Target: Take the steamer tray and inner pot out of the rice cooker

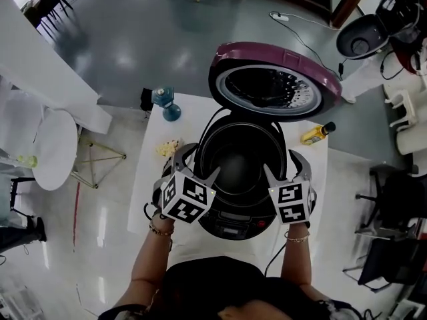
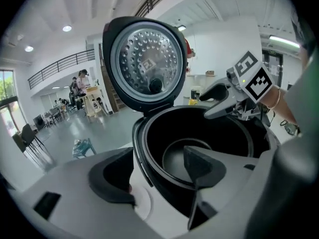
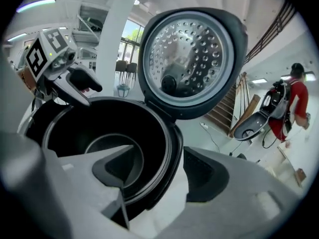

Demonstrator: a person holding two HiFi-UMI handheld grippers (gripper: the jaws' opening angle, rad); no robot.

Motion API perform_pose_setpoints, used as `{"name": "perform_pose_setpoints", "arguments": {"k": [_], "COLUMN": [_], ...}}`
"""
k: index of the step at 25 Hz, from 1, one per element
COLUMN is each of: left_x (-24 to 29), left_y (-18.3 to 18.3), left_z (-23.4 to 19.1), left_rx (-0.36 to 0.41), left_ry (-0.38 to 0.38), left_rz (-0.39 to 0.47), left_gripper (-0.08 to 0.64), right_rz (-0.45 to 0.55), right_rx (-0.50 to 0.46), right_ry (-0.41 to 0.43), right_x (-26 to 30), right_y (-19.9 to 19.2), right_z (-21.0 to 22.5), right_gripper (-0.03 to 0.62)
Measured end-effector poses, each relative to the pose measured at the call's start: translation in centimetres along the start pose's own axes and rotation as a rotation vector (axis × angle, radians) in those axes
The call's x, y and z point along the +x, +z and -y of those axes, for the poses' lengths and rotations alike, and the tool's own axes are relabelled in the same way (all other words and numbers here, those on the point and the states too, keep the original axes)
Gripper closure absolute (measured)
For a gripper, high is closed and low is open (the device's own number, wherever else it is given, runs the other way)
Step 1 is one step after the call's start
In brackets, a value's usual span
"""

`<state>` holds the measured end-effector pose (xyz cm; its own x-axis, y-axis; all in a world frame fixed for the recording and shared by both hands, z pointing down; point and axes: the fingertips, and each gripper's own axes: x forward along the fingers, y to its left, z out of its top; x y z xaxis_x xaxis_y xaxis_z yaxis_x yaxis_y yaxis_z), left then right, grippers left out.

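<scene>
I have two grippers, both released, at the one cooker (image 1: 233,227). My left gripper (image 1: 195,167) sits astride the cooker's left rim, jaws apart, one jaw outside the wall and one inside above the pot. My right gripper (image 1: 283,165) stands the same way on the cooker's right rim. Their marker cubes hide the cooker's front corners from the head view.

The single inner pot (image 2: 199,143) sits in the cooker, dark, with its round bottom showing. I cannot tell whether a steamer tray lies in it. The one lid (image 1: 273,85) stands open behind the cooker, its dotted metal plate facing me.

On the table (image 1: 193,115) I count three small things: a pale lump (image 1: 168,147) left of the cooker, a blue bottle (image 1: 163,102) behind-left, and a yellow bottle (image 1: 317,133) on its side behind-right. Far behind-right of the cooker, on the floor, is a second open cooker (image 1: 363,39), hard to make out.
</scene>
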<state>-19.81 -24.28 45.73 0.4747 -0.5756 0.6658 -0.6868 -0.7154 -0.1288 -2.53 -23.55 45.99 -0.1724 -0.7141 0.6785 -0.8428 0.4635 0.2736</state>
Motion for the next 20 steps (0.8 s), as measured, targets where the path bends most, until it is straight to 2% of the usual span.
{"name": "perform_pose_setpoints", "arguments": {"k": [3,5,11,15,17,18,20], "left_x": [1.2,1.7,3.7,4.8,5.1,5.2,5.3], "left_y": [-0.9,-1.0,-1.5,-1.6,-1.6,-1.5,-1.4], "left_z": [0.1,-0.2,-0.5,-1.4,-2.1,-2.4,-2.8], "left_rx": [0.032,0.044,0.046,0.026,0.014,0.014,0.014], "left_ry": [-0.022,-0.023,-0.047,0.014,0.053,0.070,0.085], "left_rz": [-0.069,-0.085,-0.148,-0.173,-0.181,-0.183,-0.186], "left_gripper": [0.250,0.243,0.232,0.233,0.274,0.313,0.331], "right_rz": [-0.054,-0.083,-0.174,-0.231,-0.236,-0.235,-0.236], "right_rx": [-0.040,-0.059,-0.049,-0.074,-0.074,-0.064,-0.055], "right_ry": [-0.033,-0.053,-0.016,-0.089,-0.118,-0.112,-0.085], "right_x": [1.2,1.9,4.2,5.4,5.8,5.9,5.9], "right_y": [-0.3,-0.5,-1.7,-2.0,-1.9,-1.8,-1.8], "right_z": [0.6,1.1,1.1,2.3,3.1,3.3,3.1], "right_gripper": [0.291,0.284,0.262,0.262,0.266,0.270,0.273]}}
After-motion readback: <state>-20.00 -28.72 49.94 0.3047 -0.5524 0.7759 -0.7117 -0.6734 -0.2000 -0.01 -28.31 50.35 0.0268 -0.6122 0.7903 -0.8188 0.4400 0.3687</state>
